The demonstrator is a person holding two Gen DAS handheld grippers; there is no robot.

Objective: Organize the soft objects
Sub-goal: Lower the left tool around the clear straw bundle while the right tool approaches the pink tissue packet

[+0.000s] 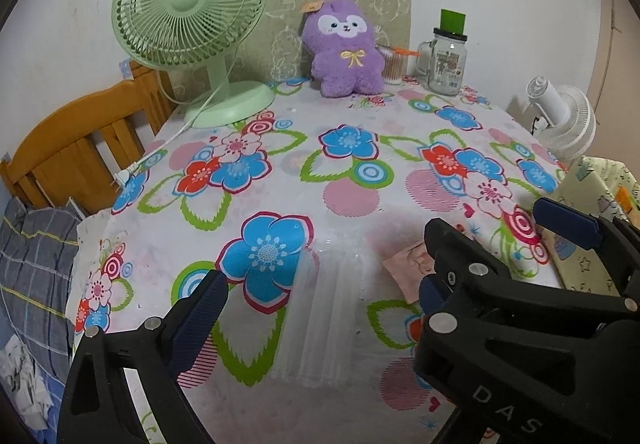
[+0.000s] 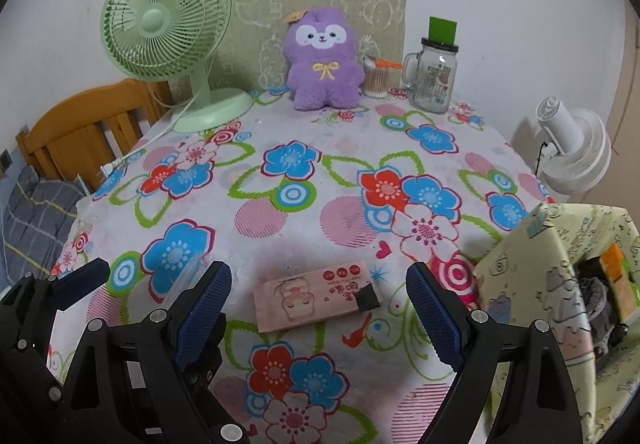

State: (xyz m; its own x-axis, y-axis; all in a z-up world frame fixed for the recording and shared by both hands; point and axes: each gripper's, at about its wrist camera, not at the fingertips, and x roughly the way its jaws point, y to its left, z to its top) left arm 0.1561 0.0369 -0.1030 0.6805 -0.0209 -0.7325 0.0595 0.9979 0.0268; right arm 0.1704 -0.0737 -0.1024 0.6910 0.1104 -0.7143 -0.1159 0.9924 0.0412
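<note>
Tissue pack [image 2: 316,296], pink and flat on the flowered tablecloth [image 2: 280,172], lies straight ahead of my right gripper [image 2: 320,316], sitting between the lines of its two fingers and just beyond their tips. Both jaws of that gripper stand wide apart and hold nothing. The pack's long axis runs crosswise to my fingers, nearly parallel to the gap between them, tilted a little so its right end sits farther from me than its left. That matters: as I read it, closing from here would squeeze the pack end to end along its length, which a soft pack may answer by buckling, so I judge a wrist turn or a grip across the short side would serve better. My left gripper [image 1: 320,308] is also spread open and empty; the pack [image 1: 408,268] lies off toward its right finger, half hidden behind the right gripper's own body, so the right hand is clearly nearer and better lined up. Ahead of the left jaws lies a clear, ribbed plastic packet [image 1: 316,316], almost between its fingers. To the right of the right jaws stands the printed cloth box [image 2: 560,284], its open side facing me, close beside the pack; I take it as the likely destination. The purple plush [image 2: 320,60] sits far ahead, well apart from both grippers.
</note>
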